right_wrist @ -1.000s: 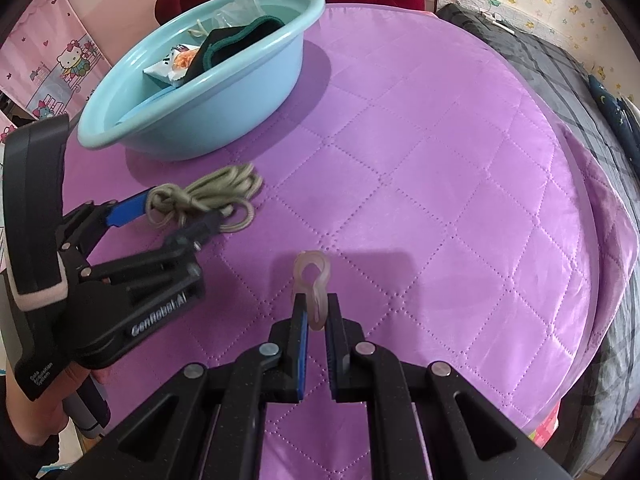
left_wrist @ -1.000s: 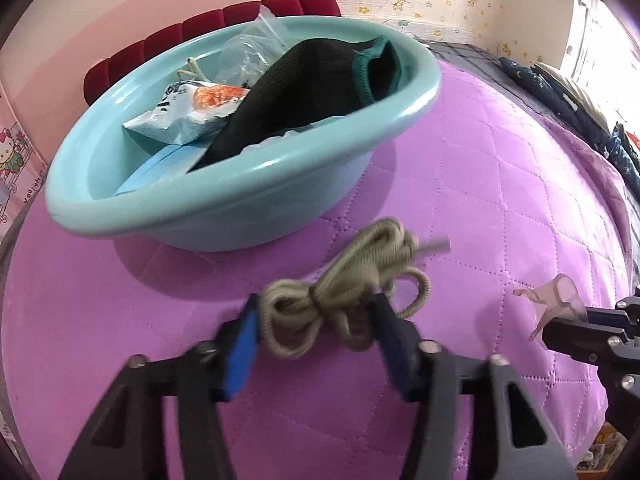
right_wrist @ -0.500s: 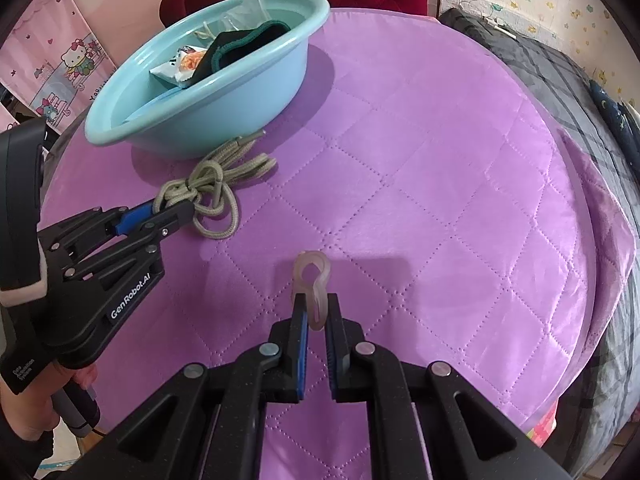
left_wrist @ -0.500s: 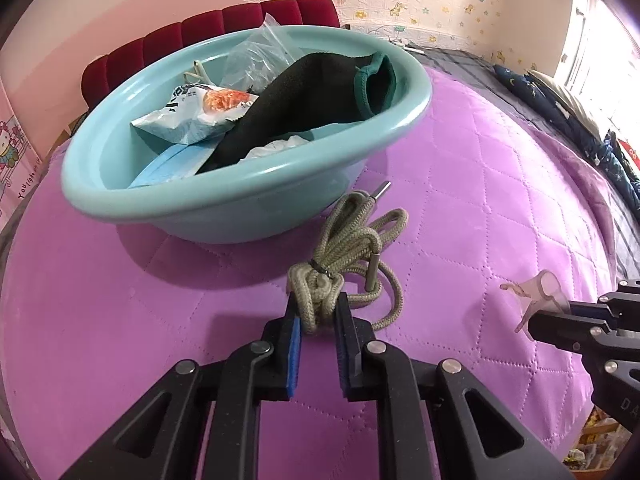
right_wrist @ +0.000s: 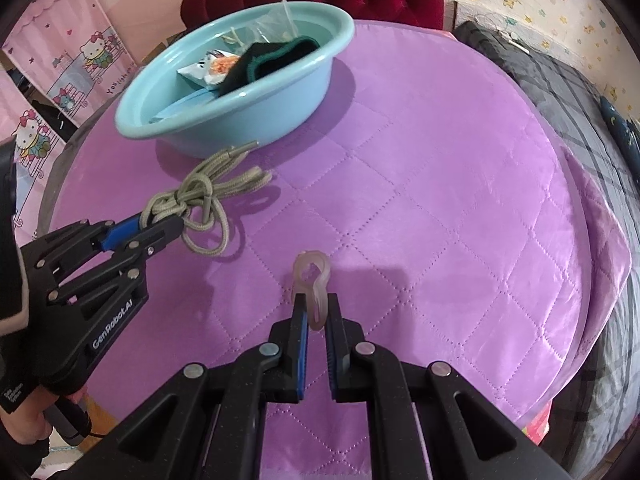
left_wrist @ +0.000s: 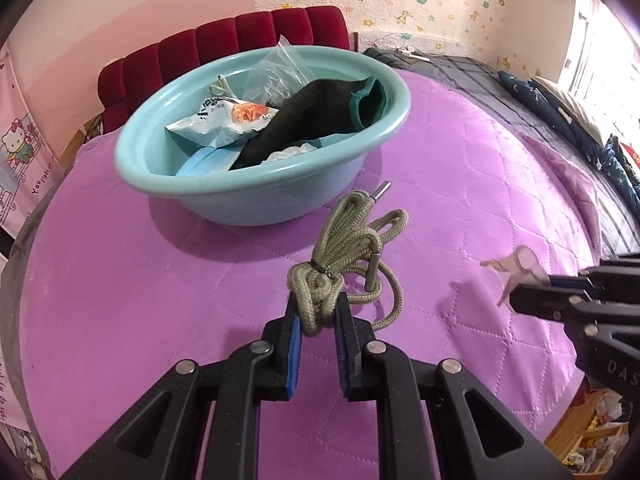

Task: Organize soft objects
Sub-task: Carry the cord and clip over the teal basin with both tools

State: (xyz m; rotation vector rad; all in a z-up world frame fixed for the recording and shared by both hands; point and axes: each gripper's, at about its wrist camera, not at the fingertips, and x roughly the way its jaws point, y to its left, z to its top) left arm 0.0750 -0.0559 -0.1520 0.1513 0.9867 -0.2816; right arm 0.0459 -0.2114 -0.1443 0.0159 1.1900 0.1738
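My left gripper (left_wrist: 317,310) is shut on a bundled olive-green rope (left_wrist: 344,248) and holds its knotted end just above the purple quilted cover; it also shows in the right wrist view (right_wrist: 212,194). The rope's loose loops trail toward the light blue basin (left_wrist: 256,196), which holds a black cloth (left_wrist: 316,116), a snack packet (left_wrist: 224,122) and a clear bag. My right gripper (right_wrist: 314,312) is shut on a translucent pink soft clip (right_wrist: 312,280) above the cover, to the right of the rope.
The basin (right_wrist: 280,92) stands at the back left of the purple cover (right_wrist: 440,168). A red padded headboard (left_wrist: 224,48) is behind it. Dark bedding (left_wrist: 560,120) lies to the right. The cover's edge drops off at the right and front.
My left gripper closed on the rope's knotted end and lifted it slightly, pulling back from the basin. My right gripper kept holding the pink clip, nearly still.
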